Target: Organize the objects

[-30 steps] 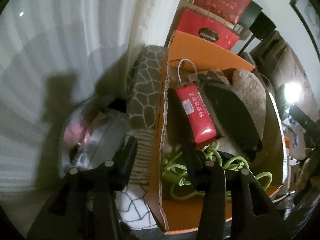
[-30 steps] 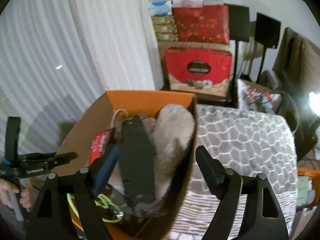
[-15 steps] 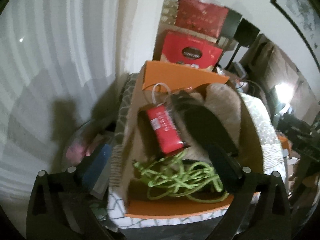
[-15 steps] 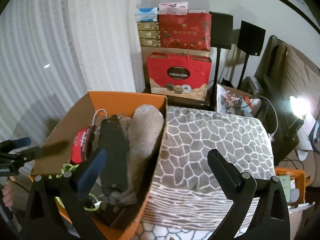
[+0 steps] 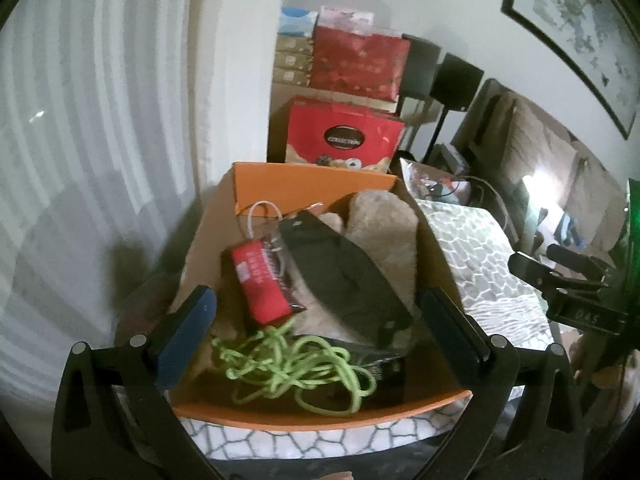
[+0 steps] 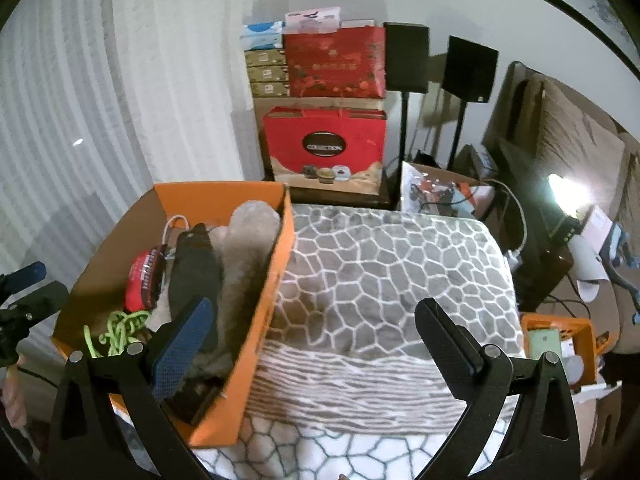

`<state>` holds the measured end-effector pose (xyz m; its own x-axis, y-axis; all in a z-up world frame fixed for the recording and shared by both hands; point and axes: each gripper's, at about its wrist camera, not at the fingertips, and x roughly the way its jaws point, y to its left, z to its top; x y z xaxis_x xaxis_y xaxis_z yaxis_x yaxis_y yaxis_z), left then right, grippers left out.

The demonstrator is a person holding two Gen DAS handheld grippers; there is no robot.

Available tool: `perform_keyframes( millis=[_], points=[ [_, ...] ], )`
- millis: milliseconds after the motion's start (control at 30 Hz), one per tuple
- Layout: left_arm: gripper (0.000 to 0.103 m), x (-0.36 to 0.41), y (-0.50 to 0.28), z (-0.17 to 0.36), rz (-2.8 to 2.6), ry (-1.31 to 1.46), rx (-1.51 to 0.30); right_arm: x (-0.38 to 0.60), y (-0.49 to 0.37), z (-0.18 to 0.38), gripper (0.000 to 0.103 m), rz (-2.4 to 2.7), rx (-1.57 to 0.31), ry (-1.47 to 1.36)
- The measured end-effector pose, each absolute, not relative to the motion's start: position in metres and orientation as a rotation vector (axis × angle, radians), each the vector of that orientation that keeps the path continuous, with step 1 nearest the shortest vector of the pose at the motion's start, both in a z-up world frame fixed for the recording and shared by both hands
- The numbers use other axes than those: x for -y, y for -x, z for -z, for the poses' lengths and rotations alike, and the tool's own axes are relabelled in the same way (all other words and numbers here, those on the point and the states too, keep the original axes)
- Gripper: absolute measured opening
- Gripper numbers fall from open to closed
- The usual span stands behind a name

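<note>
The orange box [image 5: 304,180] sits on the patterned blanket [image 6: 392,264], and it's packed: a tangle of green cord [image 5: 296,364] at the near end, a red packet [image 5: 260,284] beside a dark slipper sole [image 5: 344,280], and a beige fleecy slipper [image 5: 384,224] against the far right wall. The left gripper [image 5: 320,332] hangs over the near rim, jaws spread wide, holding nothing. The right gripper [image 6: 316,344] hovers over the blanket just right of the box, also wide open and empty. Red gift boxes [image 6: 324,152] are stacked behind.
</note>
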<state>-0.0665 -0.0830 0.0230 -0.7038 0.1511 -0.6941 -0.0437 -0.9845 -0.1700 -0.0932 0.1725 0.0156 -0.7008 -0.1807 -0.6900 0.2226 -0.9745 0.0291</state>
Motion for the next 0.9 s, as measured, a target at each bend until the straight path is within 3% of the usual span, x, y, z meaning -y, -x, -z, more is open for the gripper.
perform_keyframes(
  millis=[900],
  points=[
    [0.103, 0.008, 0.004, -0.015, -2.813, 1.071, 0.097, -0.233, -0.014, -0.014, 0.102, 2.893, -0.009, -0.964]
  ],
)
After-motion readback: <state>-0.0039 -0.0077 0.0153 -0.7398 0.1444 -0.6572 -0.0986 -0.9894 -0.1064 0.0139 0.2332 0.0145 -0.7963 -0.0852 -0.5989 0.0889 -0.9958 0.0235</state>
